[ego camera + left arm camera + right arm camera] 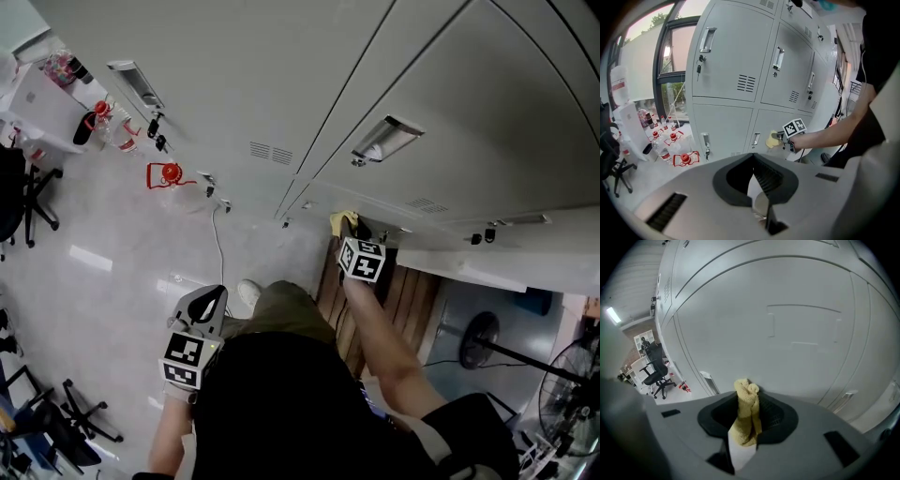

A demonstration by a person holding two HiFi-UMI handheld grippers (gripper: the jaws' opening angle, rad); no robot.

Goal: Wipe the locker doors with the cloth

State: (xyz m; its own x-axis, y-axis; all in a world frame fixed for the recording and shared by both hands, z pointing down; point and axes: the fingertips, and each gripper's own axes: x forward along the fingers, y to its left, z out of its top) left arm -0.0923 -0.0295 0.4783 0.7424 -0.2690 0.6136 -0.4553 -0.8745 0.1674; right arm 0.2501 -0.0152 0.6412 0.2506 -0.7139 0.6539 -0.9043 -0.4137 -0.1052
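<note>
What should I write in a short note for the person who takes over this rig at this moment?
Right hand-held gripper: shut on the yellow cloth, which is held at a lower locker door, beside its handle.
Left hand-held gripper: jaws together, empty, held back from the lockers at the person's side.
Done: cannot tell; no door shows a wiped or a dirty patch.
Left: probably wipe across this door, then the other doors, upper row included.
</note>
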